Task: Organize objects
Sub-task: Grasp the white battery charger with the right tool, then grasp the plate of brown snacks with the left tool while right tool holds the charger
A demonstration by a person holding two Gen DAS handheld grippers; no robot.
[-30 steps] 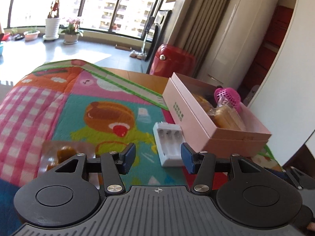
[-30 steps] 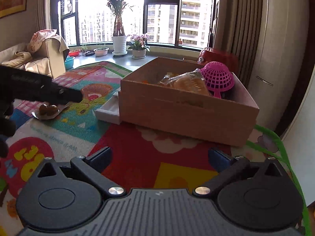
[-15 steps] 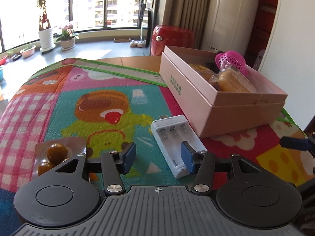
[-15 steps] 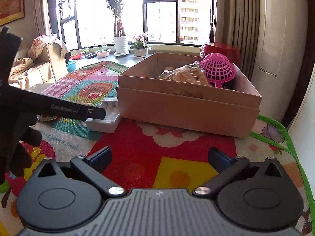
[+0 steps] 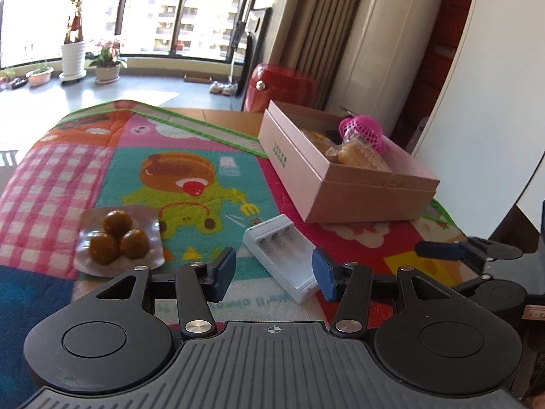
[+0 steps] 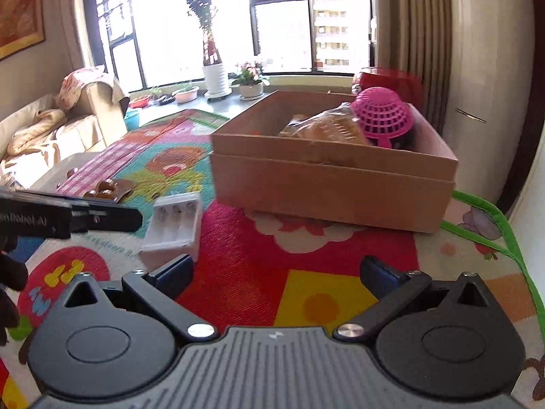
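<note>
Left claw (image 5: pixel 274 274): hanging partly open, gripping nothing, the white plastic battery charger (image 5: pixel 284 256) lying on the mat just ahead between its pads.
Right claw (image 6: pixel 277 274): gaping wide, empty, over the colourful cartoon play mat (image 6: pixel 306 266).
Box: the pink cardboard box (image 5: pixel 335 184) is sitting beyond the charger, holding a pink mesh basket (image 5: pixel 366 131) and wrapped bread (image 5: pixel 359 155).
Snack: a clear packet of brown balls (image 5: pixel 117 238) is lying left of the charger.

Green print on the box (image 5: pixel 344 184) side is too small to read. Near end of the white charger (image 6: pixel 173 228) is hidden behind the right hand-held gripper (image 6: pixel 276 274) at 9 o'clock. Bagged food (image 5: pixel 361 153) inside is partly covered by the box wall.
</note>
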